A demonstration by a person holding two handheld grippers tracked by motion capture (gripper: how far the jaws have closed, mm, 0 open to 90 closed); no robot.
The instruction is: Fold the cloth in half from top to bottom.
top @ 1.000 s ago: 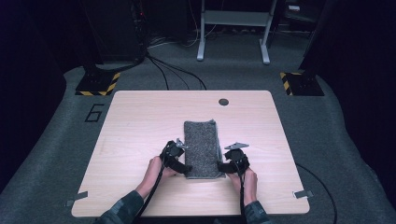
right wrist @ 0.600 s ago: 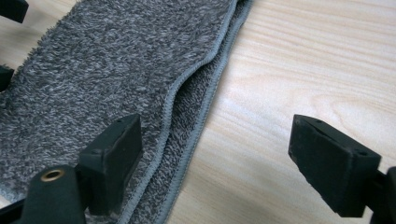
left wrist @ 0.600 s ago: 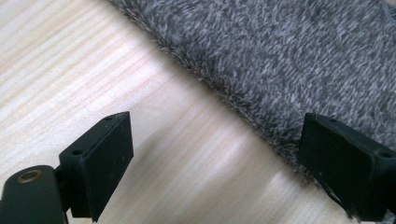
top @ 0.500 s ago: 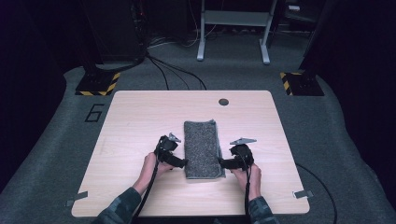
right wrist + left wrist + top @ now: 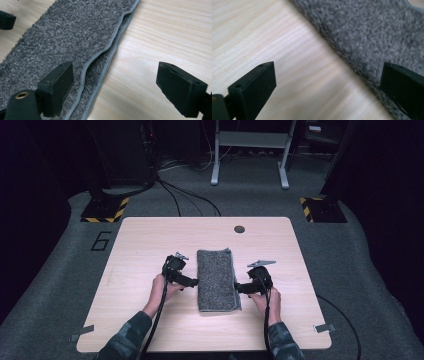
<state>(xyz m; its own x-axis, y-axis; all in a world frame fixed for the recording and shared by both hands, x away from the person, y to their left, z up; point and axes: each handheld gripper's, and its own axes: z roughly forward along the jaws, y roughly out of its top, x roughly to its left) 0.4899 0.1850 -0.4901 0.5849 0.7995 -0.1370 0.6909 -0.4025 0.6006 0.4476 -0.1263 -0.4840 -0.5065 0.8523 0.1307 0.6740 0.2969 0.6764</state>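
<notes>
A grey folded towel [image 5: 216, 279] lies flat on the middle of the wooden table [image 5: 150, 240], long side pointing away from me. My left gripper [image 5: 192, 282] sits just off its left edge, pointing at it. In the left gripper view the jaws [image 5: 329, 85] stand wide over bare wood and the towel [image 5: 372, 32] edge; they have just been opening and grip nothing. My right gripper [image 5: 239, 288] is at the towel's right edge. Its jaws [image 5: 115, 87] straddle the layered hem of the towel [image 5: 70, 37], have just been opening, and press on nothing.
A dark round hole [image 5: 239, 229] sits near the table's far edge. Tape strips mark the front corners [image 5: 82, 333] [image 5: 325, 328]. On the floor behind are striped bases [image 5: 105, 210], cables and a metal stand [image 5: 250, 140]. Bare wood lies on both sides of the towel.
Both grippers have drawn back from the towel's near corners, the left one leftward and the right one rightward, each a little farther up the table. The towel lies still.
</notes>
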